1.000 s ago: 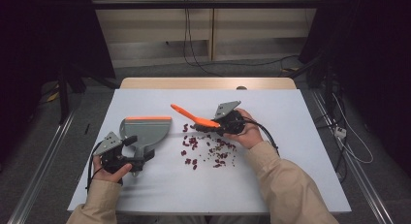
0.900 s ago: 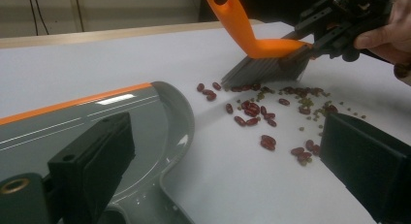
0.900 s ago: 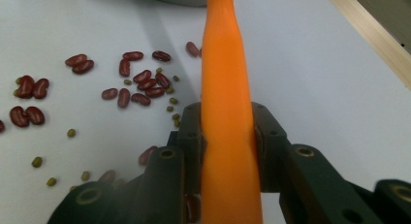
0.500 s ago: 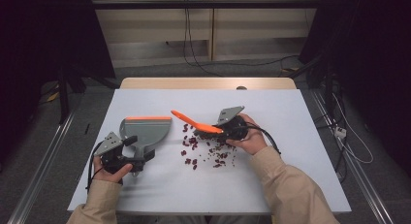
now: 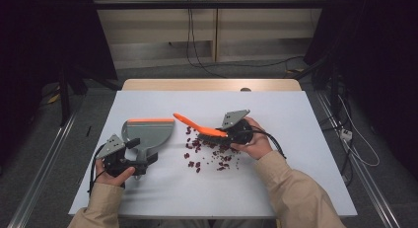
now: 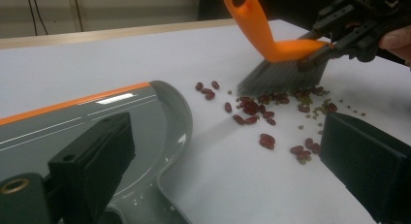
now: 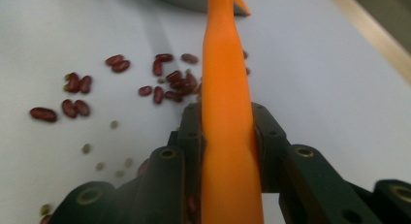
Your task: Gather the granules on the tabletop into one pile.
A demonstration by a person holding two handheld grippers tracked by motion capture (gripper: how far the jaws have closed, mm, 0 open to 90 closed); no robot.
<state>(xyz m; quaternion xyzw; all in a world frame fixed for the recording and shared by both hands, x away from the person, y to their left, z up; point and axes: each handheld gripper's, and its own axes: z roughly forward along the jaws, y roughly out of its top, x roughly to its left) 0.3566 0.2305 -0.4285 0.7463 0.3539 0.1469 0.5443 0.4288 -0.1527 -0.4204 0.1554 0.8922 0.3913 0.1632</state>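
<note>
High view shows the right gripper (image 5: pixel 231 134) pinching the orange brush (image 5: pixel 199 128) over red beans (image 5: pixel 207 148) on the desk (image 5: pixel 296 119); the left gripper (image 5: pixel 132 156), fingers spread around the handle, steadies the grey dustpan (image 5: pixel 148 134). Better sweep low, with short strokes toward its lip.

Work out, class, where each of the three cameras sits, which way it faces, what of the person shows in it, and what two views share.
High view: above the person's side, looking forward and down on the table; both forearms, left tool and right tool show.
Left gripper view: on the left tool, looking past its jaws over the dustpan to the beans; fingers show.
Right gripper view: on the right tool, along the brush handle.
Shared: brush, beans.
</note>
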